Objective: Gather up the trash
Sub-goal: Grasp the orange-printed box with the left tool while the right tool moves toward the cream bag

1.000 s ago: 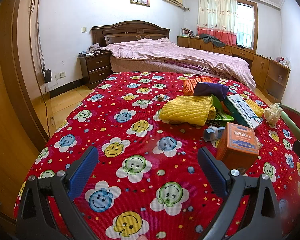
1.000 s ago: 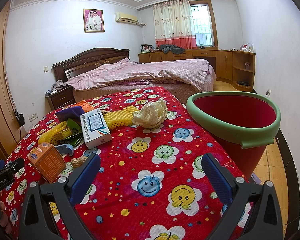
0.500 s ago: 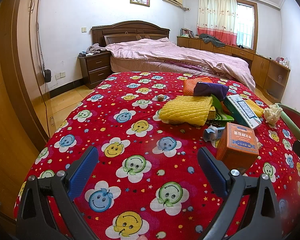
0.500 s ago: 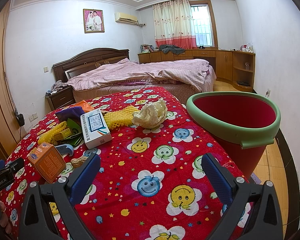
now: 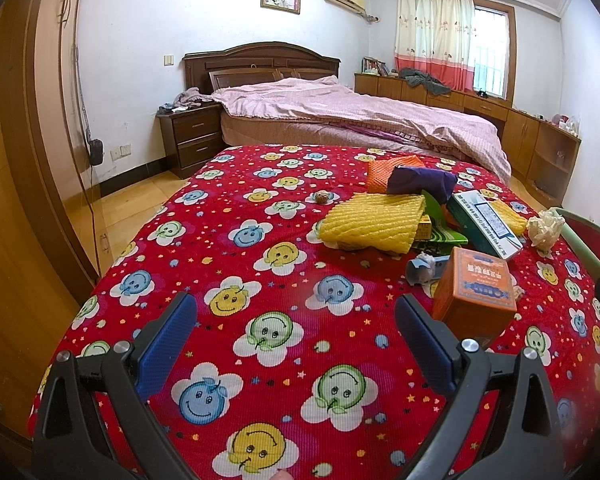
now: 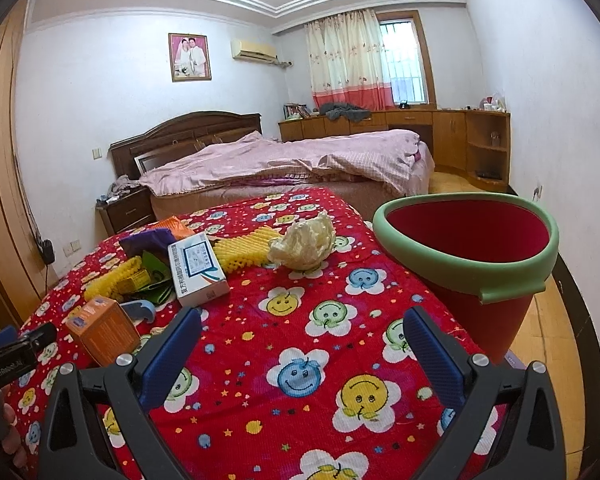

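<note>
Nothing picked yet. Left gripper (image 5: 296,320) and right gripper (image 6: 302,332) both spread wide, empty. Trash sits mid-frame on worktop (image 6: 260,360); crumpled paper (image 6: 302,242) beside bucket (image 6: 466,248). Next: close on paper, drop in bucket.

Left gripper (image 5: 296,320) fingers spread, bare red cloth surface (image 5: 228,264) ahead and to its left, free passage. Orange box (image 5: 476,292) stands just beside the right finger, blocks that side. Behind it the clutter pile: yellow foam net (image 5: 374,220), white carton (image 5: 486,222).

Right gripper (image 6: 302,336) spread, open cloth between and ahead. Crumpled paper wad (image 6: 304,242) further ahead. Red bucket (image 6: 520,272) close on right, walls off that edge.
</note>
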A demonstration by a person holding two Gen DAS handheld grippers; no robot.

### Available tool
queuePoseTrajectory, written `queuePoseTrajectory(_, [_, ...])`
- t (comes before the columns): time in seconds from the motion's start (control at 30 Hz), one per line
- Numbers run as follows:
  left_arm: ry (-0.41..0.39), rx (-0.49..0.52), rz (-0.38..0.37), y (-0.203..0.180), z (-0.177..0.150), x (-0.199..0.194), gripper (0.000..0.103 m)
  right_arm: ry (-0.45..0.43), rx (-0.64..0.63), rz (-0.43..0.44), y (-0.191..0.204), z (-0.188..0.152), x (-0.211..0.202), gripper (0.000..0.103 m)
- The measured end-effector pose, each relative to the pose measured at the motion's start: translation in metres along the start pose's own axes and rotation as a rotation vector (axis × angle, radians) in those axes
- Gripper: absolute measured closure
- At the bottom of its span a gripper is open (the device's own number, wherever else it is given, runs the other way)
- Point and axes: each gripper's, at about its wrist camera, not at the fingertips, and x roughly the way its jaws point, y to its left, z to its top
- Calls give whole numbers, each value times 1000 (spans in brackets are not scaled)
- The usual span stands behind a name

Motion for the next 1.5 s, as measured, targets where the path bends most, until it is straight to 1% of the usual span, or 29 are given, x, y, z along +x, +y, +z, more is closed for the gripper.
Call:
queuePoseTrajectory(0.17, [35,-27,-101,-5,7,-8,4,41,55,9,-6,3,-11,0])
queuePoseTrajectory(0.3, [54,-7,-181,-17,12,-13,4,23,48,-12,-6,9,-22,0])
queuePoseTrajectory(0.43, [69,11,-241,-30,17,-13,4,19,51,-22,-6,16,-30,0])
queuePoseTrajectory(0.53, [81,44,-273,-41,19,-12,5,29,49,-32,-7,18,-32,0])
queuePoseTrajectory(0.63, [104,75,-296,-52,19,-6,11,31,54,-43,-10,20,-35,0])
queuePoseTrajectory(0.7, [129,95,-317,-58,18,-1,17,32,59,-46,-11,21,-37,0])
queuePoseTrajectory(0.87, [156,141,-338,-72,14,7,31,37,62,-50,-13,23,-37,0])
queuePoseTrajectory(0.93, [185,141,-353,-74,12,12,40,42,61,-51,-14,23,-37,0])
queuePoseTrajectory(0.97, [202,140,-365,-74,11,15,50,45,61,-51,-14,23,-38,0])
queuePoseTrajectory(1.0, [215,140,-377,-75,11,17,54,45,63,-50,-14,24,-38,0])
queuePoseTrajectory(1.17, [188,133,-399,-72,15,11,55,46,64,-53,-15,30,-40,0])
queuePoseTrajectory(1.33, [168,120,-403,-66,36,6,55,64,57,-50,-14,36,-34,0])
queuePoseTrajectory(1.5, [125,133,-376,-63,62,7,55,88,50,-51,-12,49,-20,0])
